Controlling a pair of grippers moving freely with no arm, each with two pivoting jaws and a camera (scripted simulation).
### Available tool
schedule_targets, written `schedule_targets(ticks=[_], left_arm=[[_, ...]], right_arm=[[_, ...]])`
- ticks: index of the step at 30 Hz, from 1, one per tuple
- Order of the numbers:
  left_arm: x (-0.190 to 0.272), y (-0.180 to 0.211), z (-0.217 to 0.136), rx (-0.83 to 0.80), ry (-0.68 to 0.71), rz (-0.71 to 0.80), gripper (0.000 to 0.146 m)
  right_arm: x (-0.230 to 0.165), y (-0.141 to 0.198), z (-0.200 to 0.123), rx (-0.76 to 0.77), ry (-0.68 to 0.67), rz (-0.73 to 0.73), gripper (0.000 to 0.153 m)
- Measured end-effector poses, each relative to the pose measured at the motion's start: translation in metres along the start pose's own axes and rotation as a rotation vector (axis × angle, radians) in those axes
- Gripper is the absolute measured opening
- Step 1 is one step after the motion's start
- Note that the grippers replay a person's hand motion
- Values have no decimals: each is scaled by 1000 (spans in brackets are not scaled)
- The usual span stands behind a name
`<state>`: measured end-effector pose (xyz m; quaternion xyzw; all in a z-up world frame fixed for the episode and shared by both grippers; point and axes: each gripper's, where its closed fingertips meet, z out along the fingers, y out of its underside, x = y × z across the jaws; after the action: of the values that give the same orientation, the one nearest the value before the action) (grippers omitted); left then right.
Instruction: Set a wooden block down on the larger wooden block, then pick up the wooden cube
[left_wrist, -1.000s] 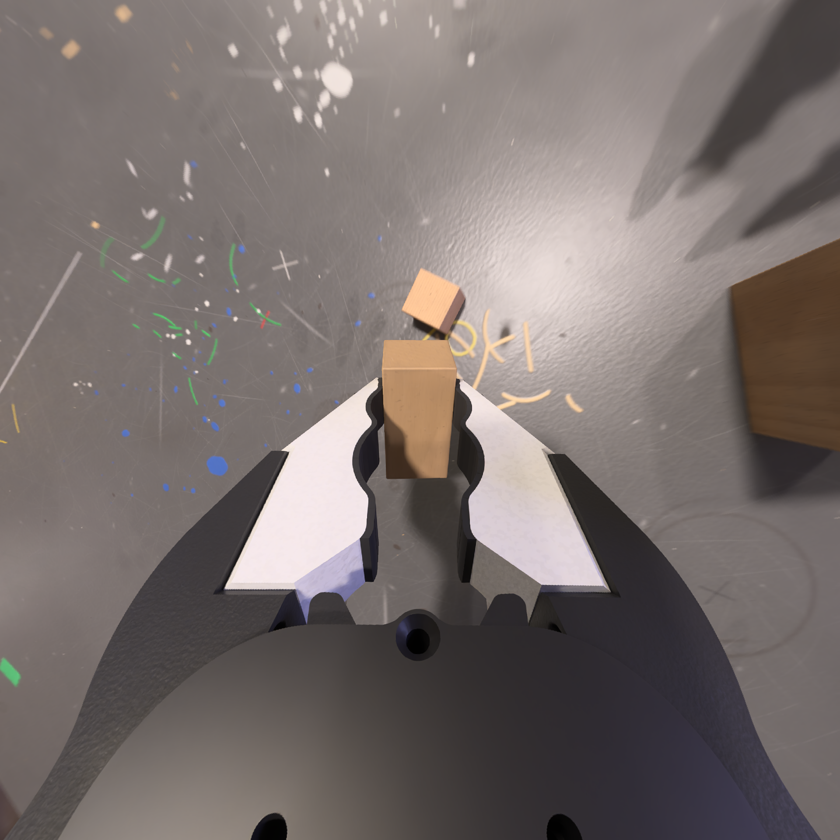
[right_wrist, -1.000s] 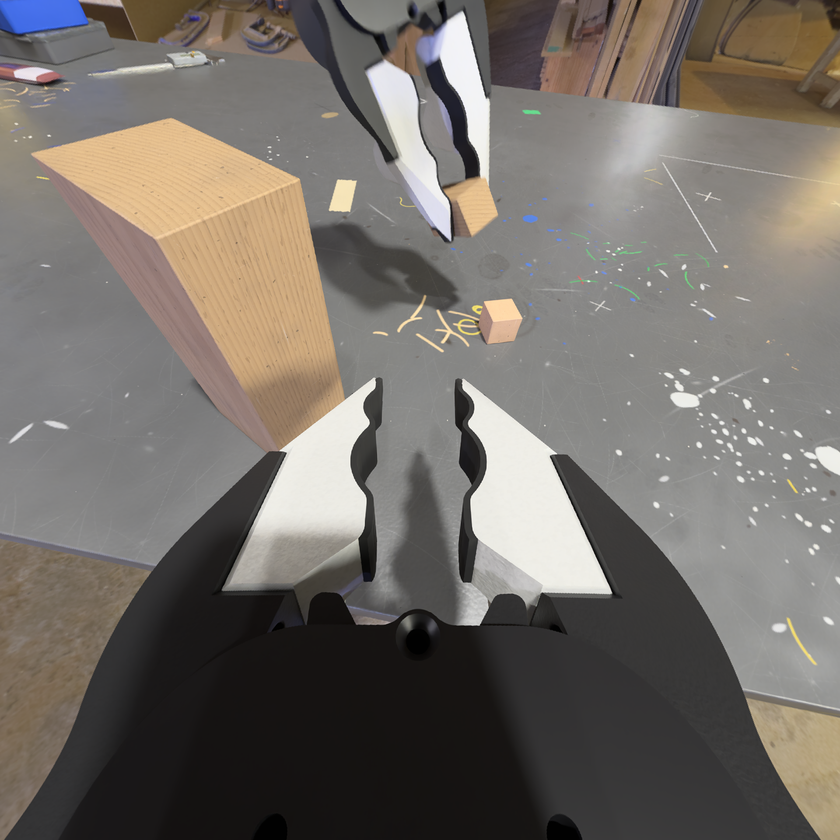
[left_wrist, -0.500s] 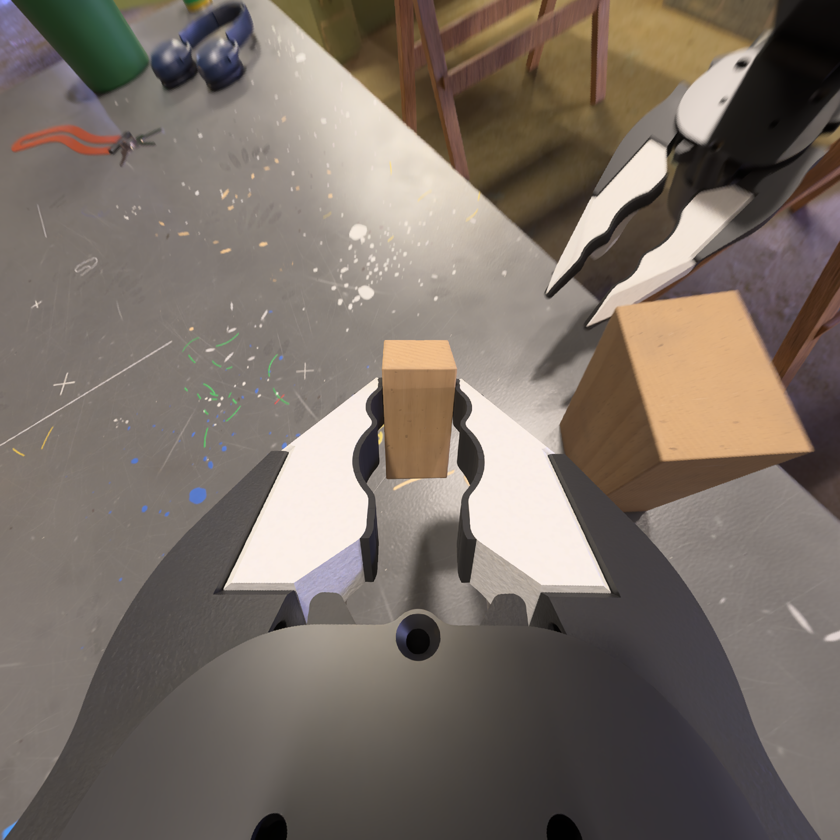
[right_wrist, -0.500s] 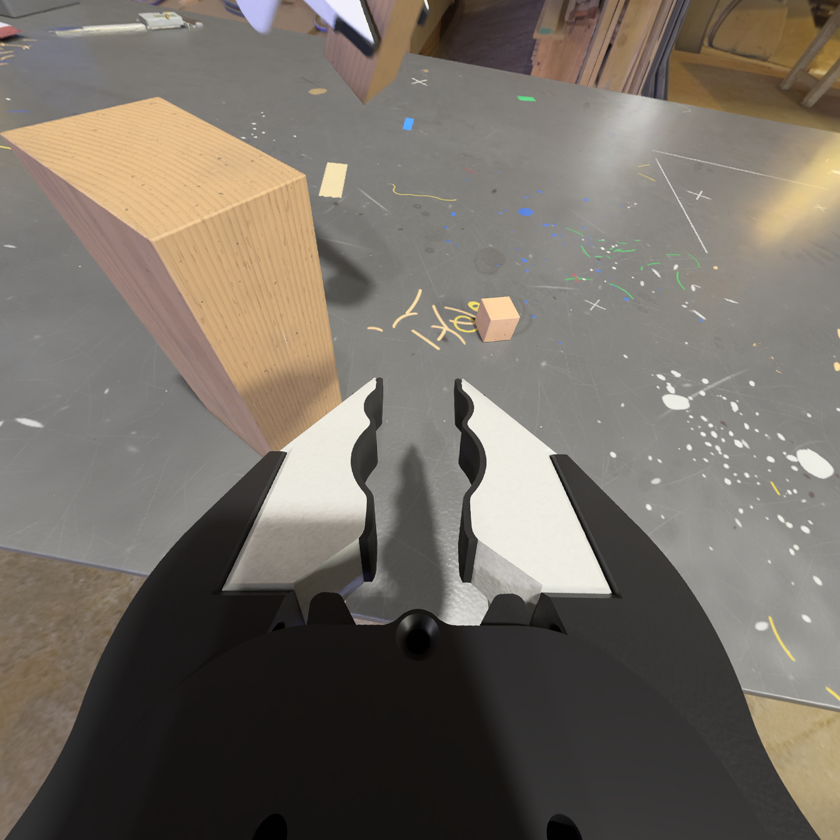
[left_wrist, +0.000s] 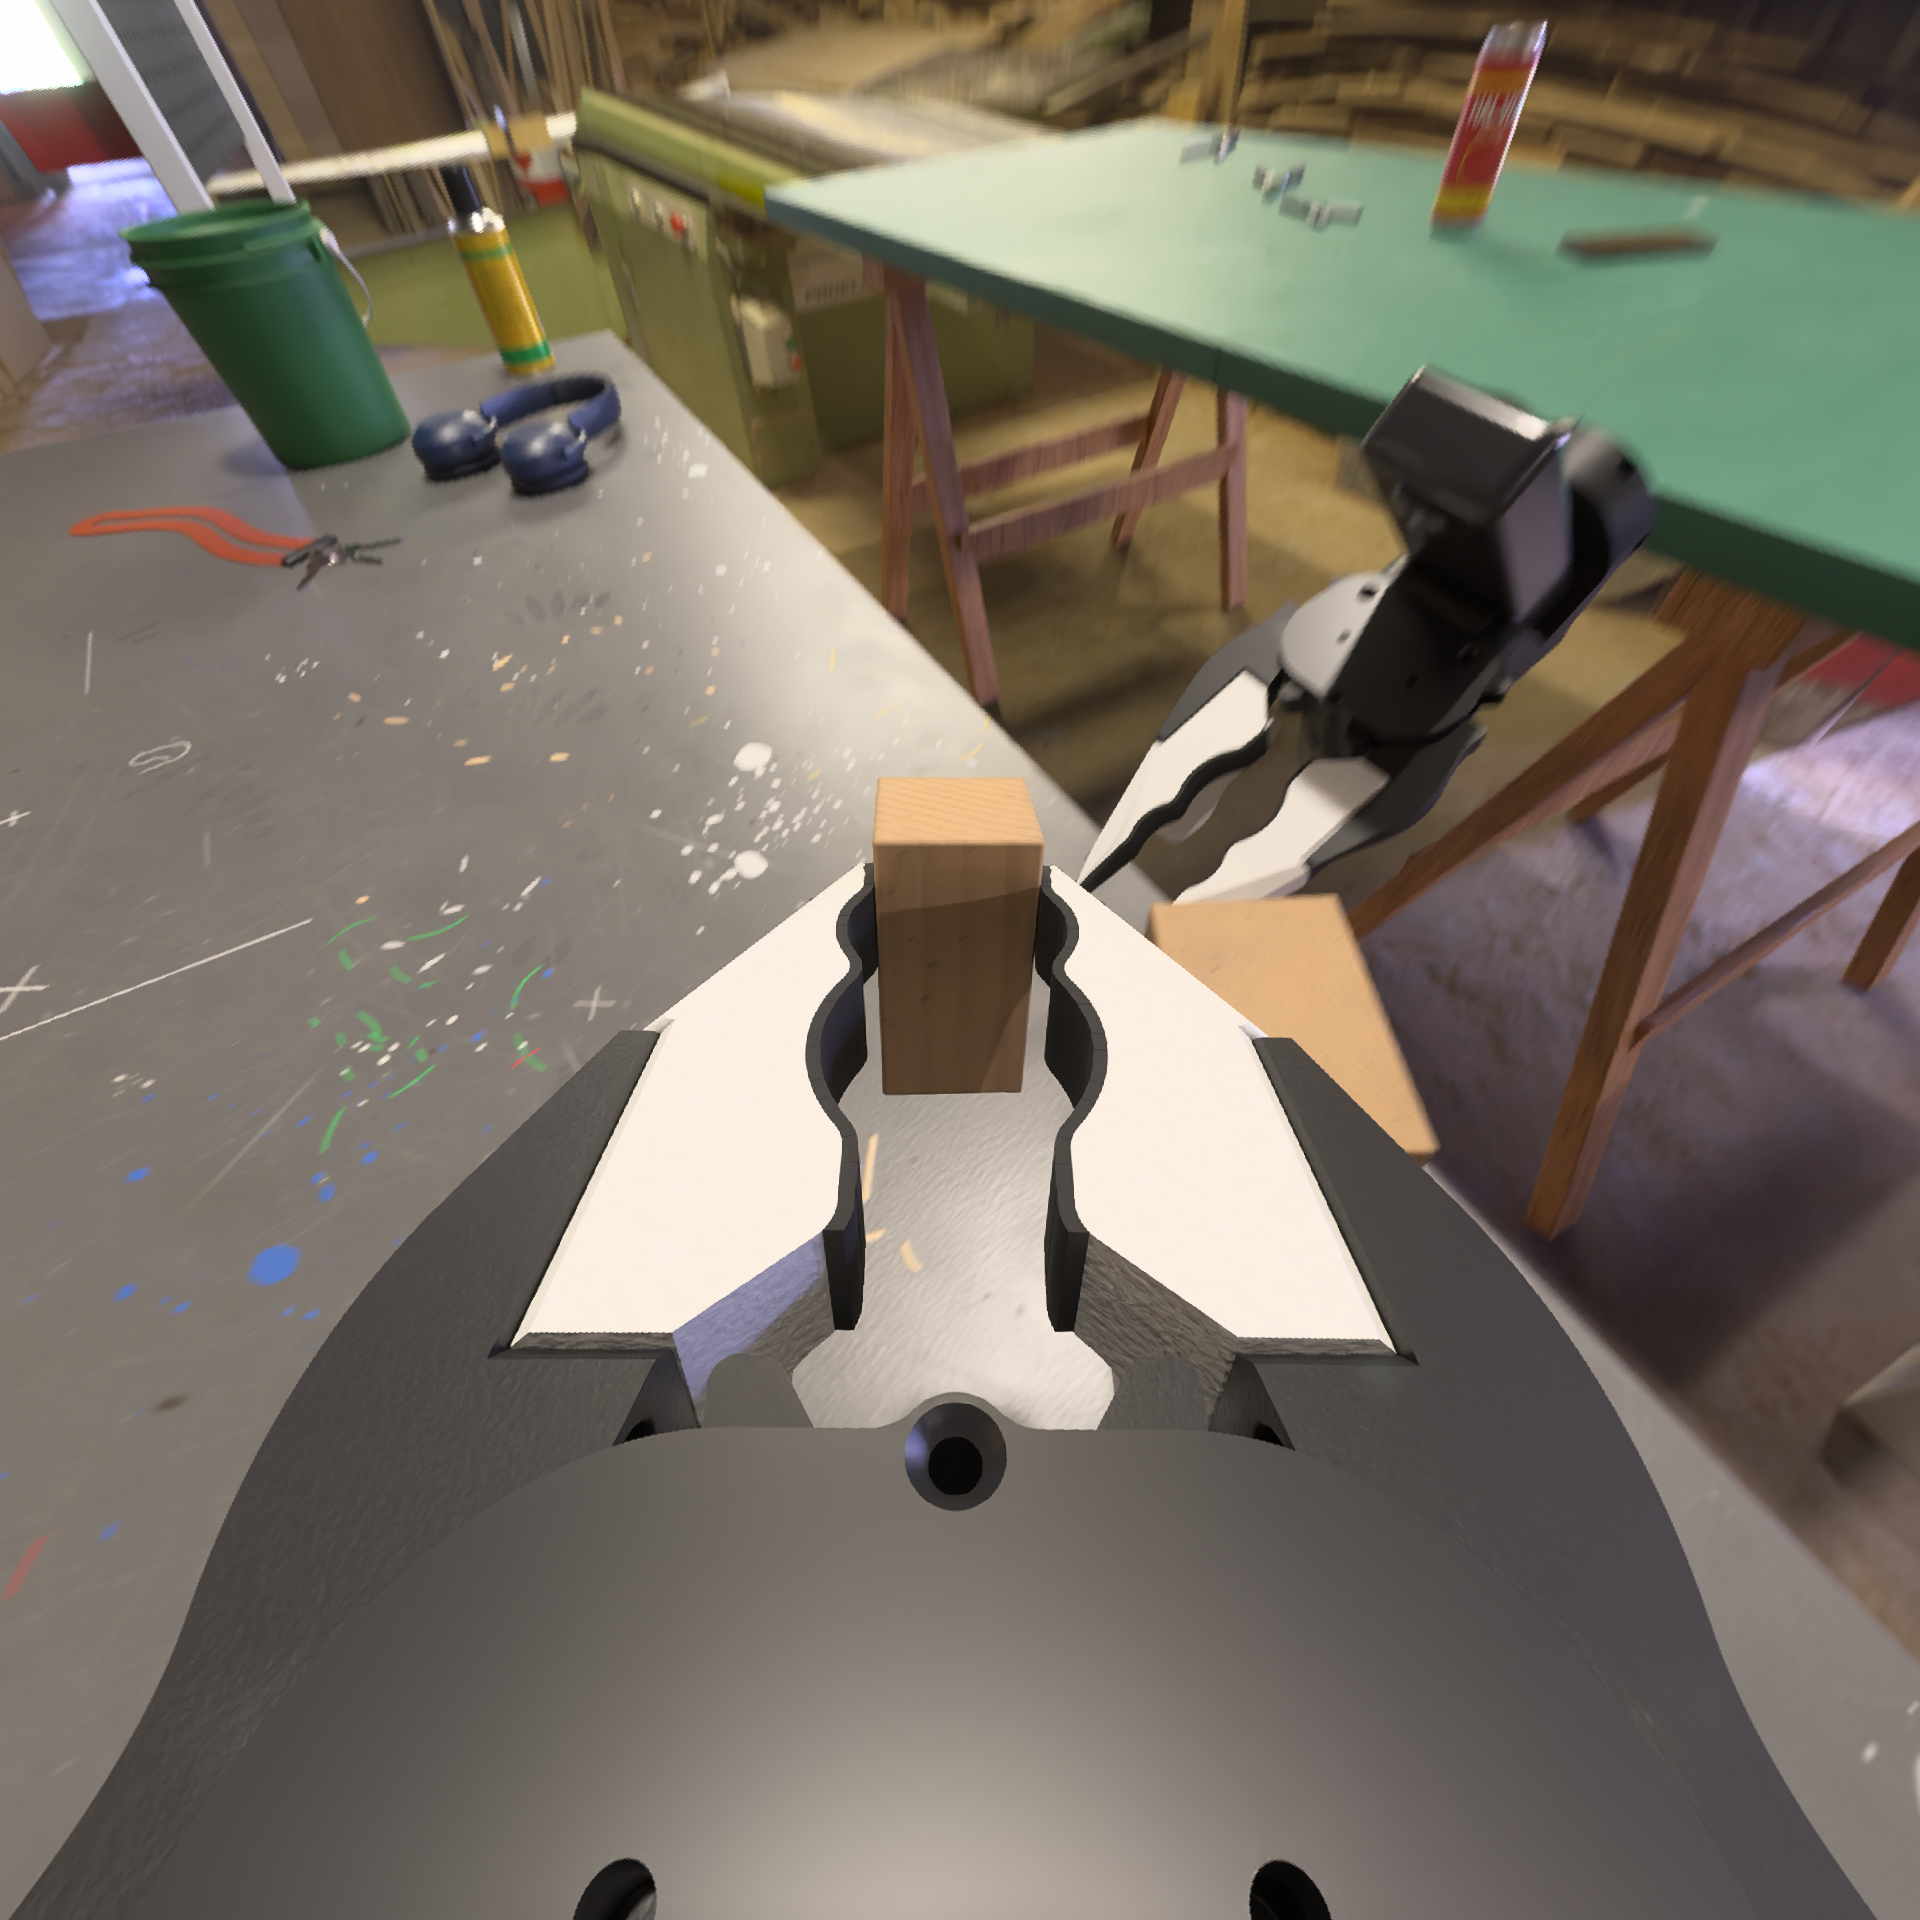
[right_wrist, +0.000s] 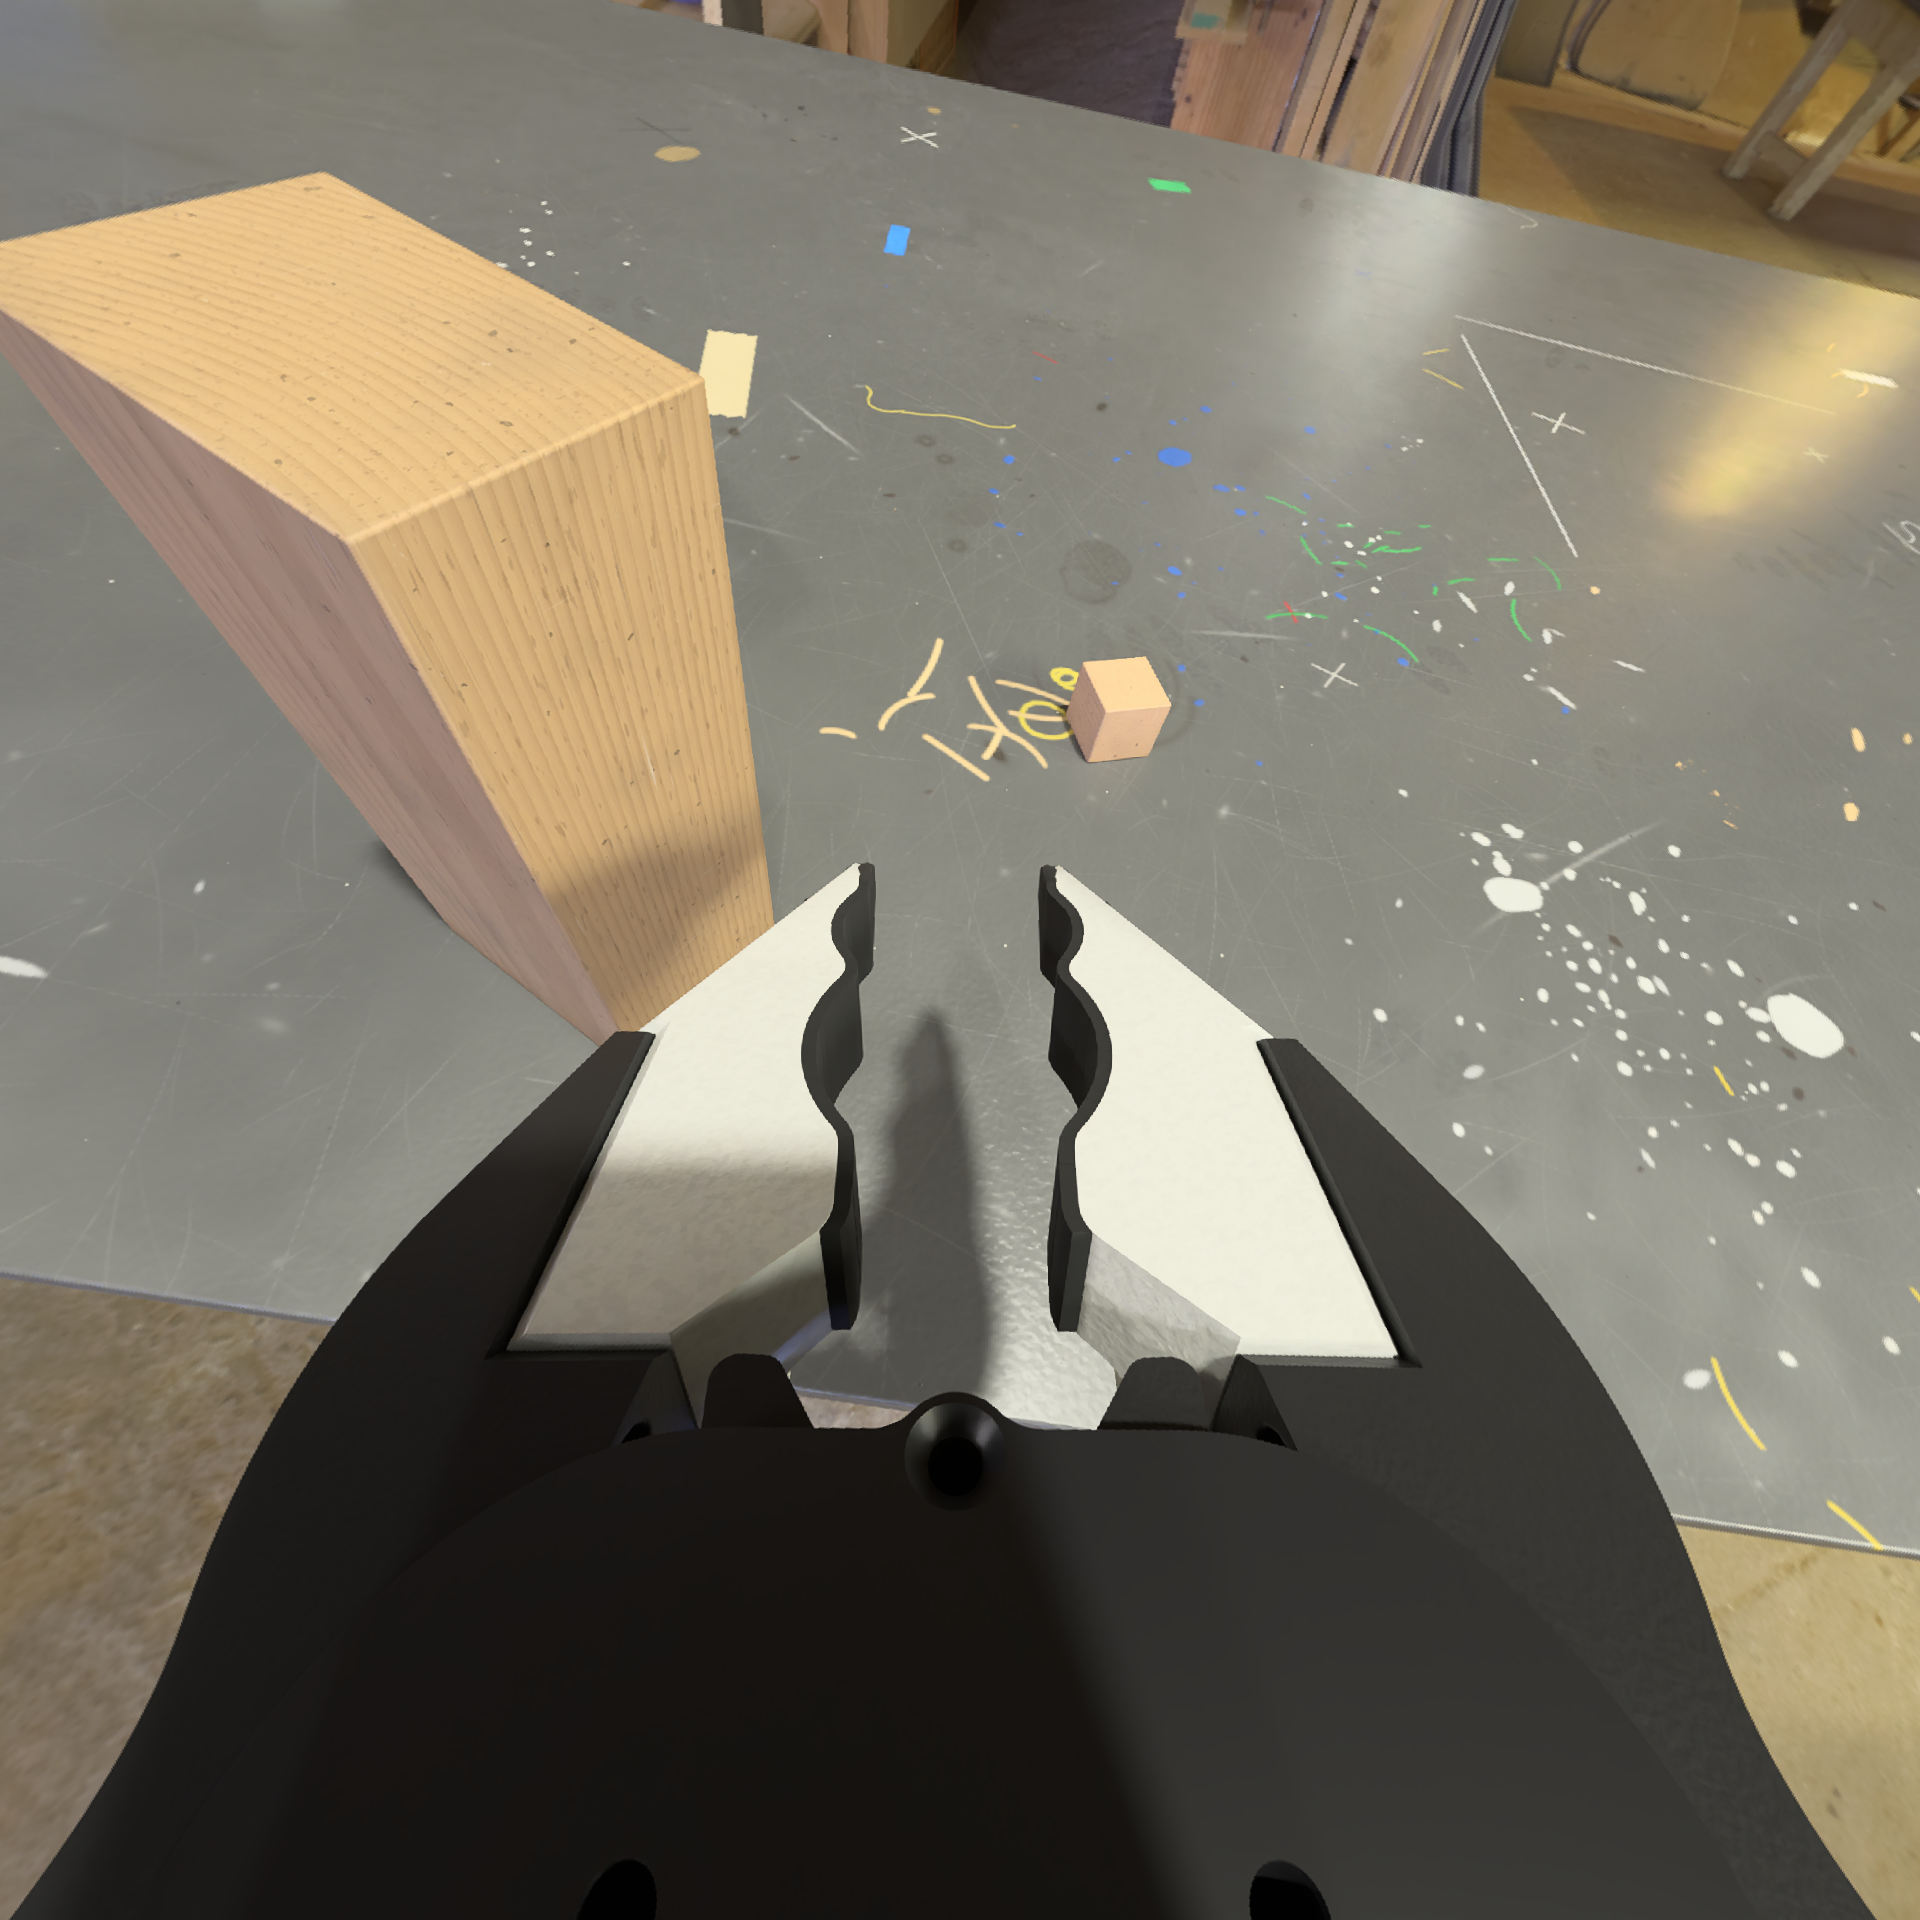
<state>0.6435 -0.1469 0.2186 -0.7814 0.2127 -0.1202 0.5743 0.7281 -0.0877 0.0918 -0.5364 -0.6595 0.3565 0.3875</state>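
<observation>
Left wrist view: the left gripper (left_wrist: 957, 883) clenches a small wooden block (left_wrist: 956, 935) between its two fingertips, the block standing upright with its top face projecting beyond the tips and its lower end hanging free between the fingers, above the grey worktable (left_wrist: 312, 831). To the right of the right-hand finger, and partly hidden by it, lies the top face of the larger wooden block (left_wrist: 1288, 997), near the table's edge. Beyond that block, off the table's edge, hangs the right gripper (left_wrist: 1184, 883), its fingers parted and pointing back toward the table. Far ahead and left of the fingers stand a green bucket (left_wrist: 270, 332), blue ear defenders (left_wrist: 520, 436) and red-handled pliers (left_wrist: 229, 535). Right wrist view: the right gripper (right_wrist: 956, 883) is released, its fingers apart with only bare table (right_wrist: 1558, 935) between them. The larger wooden block (right_wrist: 447, 540) stands just beside and ahead of the left-hand finger, which hides its near lower corner. The wooden cube (right_wrist: 1120, 709) rests on the table well ahead of the fingertips, slightly right of the gap, touching yellow scribbles (right_wrist: 966, 717) on its left.
</observation>
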Motion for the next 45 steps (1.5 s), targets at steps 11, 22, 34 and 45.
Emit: schedule_targets(ticks=[11,22,34,45], left_arm=[[51,-21,7,235,85,-148,29],[77,-6,19,289,55,-182,29],[76,13,24,283,19,-208,29],[77,13,24,278,31,-209,29]], right_arm=[[-1,0,-4,18,4,37,30],[-2,-5,-5,28,-11,49,30],[-3,-3,-2,33,-22,58,30],[-3,-3,-4,37,-23,63,30]])
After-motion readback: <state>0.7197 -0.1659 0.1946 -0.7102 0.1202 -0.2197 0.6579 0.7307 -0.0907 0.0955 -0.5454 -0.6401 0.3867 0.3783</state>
